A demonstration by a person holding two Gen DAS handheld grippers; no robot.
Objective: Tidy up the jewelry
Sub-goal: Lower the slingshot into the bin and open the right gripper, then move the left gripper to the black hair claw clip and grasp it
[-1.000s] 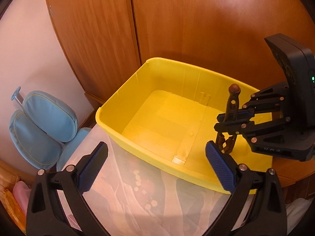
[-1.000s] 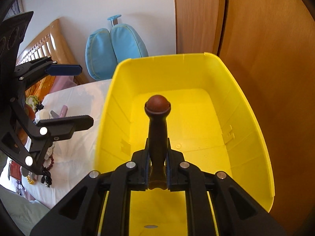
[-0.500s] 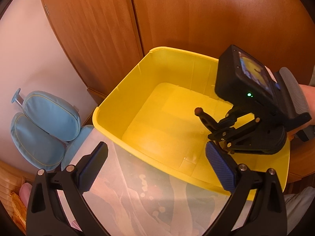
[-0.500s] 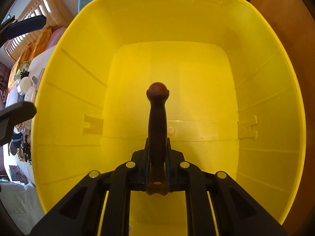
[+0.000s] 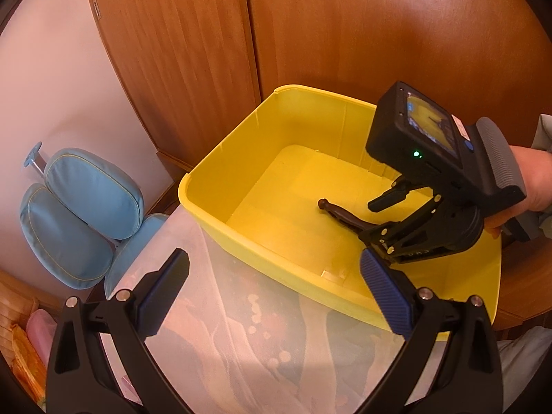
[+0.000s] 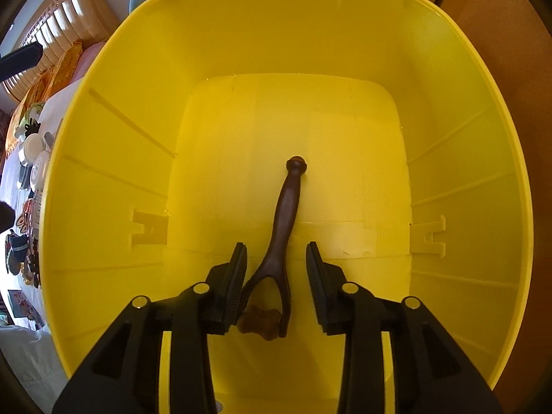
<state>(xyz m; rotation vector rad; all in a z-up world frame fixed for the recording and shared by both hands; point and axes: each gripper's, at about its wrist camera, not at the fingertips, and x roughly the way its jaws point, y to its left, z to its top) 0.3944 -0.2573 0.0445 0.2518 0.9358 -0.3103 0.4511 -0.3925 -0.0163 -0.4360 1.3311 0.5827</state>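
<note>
A blue cushioned chair stood by a pale wall, beside wooden wardrobe doors.

Grippers: right opening, left idle and wide.

Right black two-finger gripper points steeply downward, its jaws opening; a dark brown wooden handled tool lies between the ribbed pads, which no longer press on it. A bare hand grasps the gripper's rear grip, with a sleeve edge showing behind it. Left black two-finger gripper with blue ribbed pads is tilted down, jaws spread wide, nothing between them.
</note>
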